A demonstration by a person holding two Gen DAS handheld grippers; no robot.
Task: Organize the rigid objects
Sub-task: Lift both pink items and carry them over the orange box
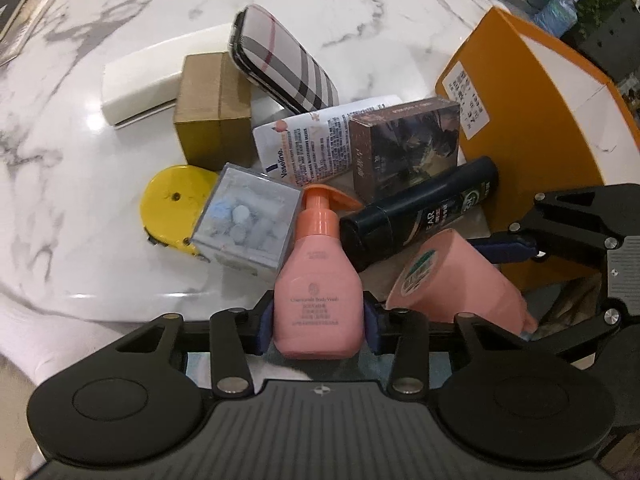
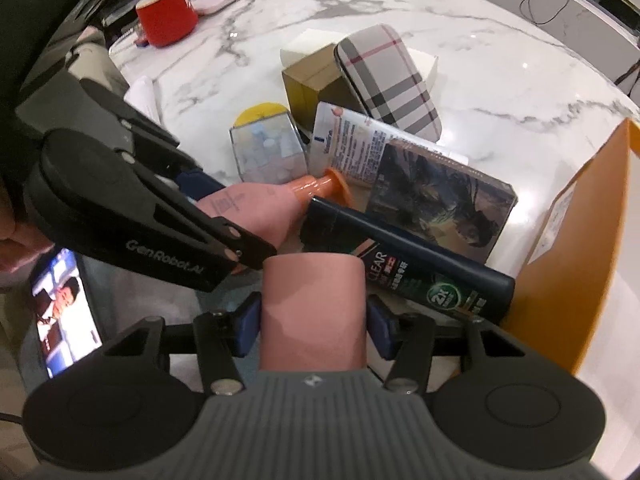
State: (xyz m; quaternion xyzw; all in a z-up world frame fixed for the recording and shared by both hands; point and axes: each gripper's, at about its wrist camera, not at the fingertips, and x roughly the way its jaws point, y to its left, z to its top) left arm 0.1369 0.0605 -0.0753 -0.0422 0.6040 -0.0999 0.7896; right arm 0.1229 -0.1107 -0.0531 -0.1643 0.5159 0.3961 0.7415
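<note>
Nearest, the left gripper (image 1: 319, 322) clamps a pink plastic pump bottle (image 1: 318, 280) and the right gripper (image 2: 314, 326) clamps a pink plastic tube (image 2: 314, 312); beyond, a dark shampoo bottle (image 1: 420, 214), brown box (image 1: 214, 120) and plaid case (image 1: 284, 60) lie jumbled beside the orange carton (image 1: 532, 120), so sorting looks barely begun

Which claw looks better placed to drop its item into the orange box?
Probably the right claw: its pink tube sits beside the orange box. The left claw holds the pink pump bottle farther away.
</note>
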